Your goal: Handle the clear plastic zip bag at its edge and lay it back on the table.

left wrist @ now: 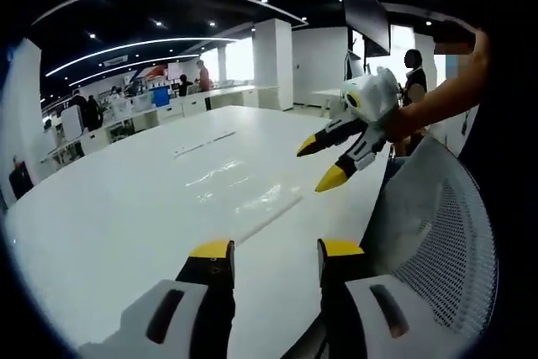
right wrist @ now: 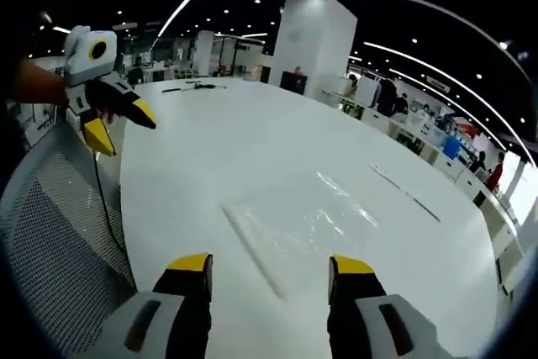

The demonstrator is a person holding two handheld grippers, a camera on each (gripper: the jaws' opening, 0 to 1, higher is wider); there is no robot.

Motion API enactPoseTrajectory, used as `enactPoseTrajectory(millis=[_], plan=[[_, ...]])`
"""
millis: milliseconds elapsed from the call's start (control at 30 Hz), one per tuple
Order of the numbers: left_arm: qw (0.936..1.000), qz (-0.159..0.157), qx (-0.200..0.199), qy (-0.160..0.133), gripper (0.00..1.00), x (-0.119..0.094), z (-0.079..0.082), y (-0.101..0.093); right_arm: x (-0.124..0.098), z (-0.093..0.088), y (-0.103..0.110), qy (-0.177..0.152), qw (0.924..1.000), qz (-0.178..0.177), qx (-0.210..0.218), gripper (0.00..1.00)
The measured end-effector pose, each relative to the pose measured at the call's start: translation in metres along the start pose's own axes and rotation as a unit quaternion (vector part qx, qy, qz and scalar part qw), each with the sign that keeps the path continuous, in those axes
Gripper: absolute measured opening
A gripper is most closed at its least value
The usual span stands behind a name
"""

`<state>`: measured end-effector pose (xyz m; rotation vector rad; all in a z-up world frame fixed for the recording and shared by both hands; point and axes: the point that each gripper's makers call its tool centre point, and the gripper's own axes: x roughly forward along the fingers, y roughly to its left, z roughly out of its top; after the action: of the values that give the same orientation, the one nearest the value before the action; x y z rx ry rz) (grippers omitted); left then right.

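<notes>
In the left gripper view, nearest the lens, the left gripper (left wrist: 277,250) rises from six o'clock with its yellow-tipped jaws standing apart, released, nothing between them. Just past the tips lies the white table (left wrist: 109,216), broad and glossy. The clear plastic zip bag (left wrist: 244,191) rests flat on it, a little beyond the jaws toward twelve o'clock, its long edge running toward one o'clock, sheen catching the ceiling lights. At four o'clock, the mesh chair back (left wrist: 437,233) curves up beside the table edge. Over at two o'clock the right gripper (left wrist: 324,161) hangs in the air above the table's edge, held by a hand (left wrist: 403,119), its two yellow tips spread, holding nothing. Farther off, people (left wrist: 202,77) stand among desks at eleven o'clock, and a white pillar (left wrist: 273,60) rises at twelve.

Switch to the right gripper view: the right gripper (right wrist: 269,266) comes up from six o'clock, jaws parted wide and empty. The zip bag (right wrist: 303,224) lies flat on the table (right wrist: 252,140) right ahead of the tips, between them and slightly toward one o'clock. The mesh chair (right wrist: 59,224) fills eight o'clock. At ten o'clock the left gripper (right wrist: 122,128) floats over the table's edge, its tips apart. Dark strips (right wrist: 197,86) lie far away at eleven o'clock, with a pillar (right wrist: 315,44) beyond.
</notes>
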<state>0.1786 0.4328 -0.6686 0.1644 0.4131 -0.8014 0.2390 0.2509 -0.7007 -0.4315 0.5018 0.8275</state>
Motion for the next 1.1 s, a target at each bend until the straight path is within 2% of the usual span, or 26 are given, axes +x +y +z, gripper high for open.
enactPoseTrajectory(millis=[300,533,767,833,1100], plan=[[0.9999,0.009,0.002,-0.004,0.44,0.003,-0.015,0.004,-0.039,-0.01,-0.009,-0.018,0.9991,-0.022,0.032,0.77],[0.9999,0.009,0.006,-0.009,0.51,0.007,-0.008,-0.007,-0.063,-0.017,-0.008,-0.037,0.9977,-0.04,0.041,0.88],[0.9994,0.017,0.027,-0.016,0.61,0.011,0.001,-0.021,-0.074,-0.026,-0.007,-0.056,0.9953,-0.057,0.055,0.95],[0.9994,0.016,0.027,-0.016,0.68,0.009,-0.005,-0.012,-0.076,-0.028,-0.006,-0.062,0.9943,-0.062,0.06,0.99],[0.9996,0.009,0.022,-0.013,0.76,0.007,-0.004,-0.02,-0.082,-0.037,-0.004,-0.063,0.9934,-0.071,0.064,1.0]])
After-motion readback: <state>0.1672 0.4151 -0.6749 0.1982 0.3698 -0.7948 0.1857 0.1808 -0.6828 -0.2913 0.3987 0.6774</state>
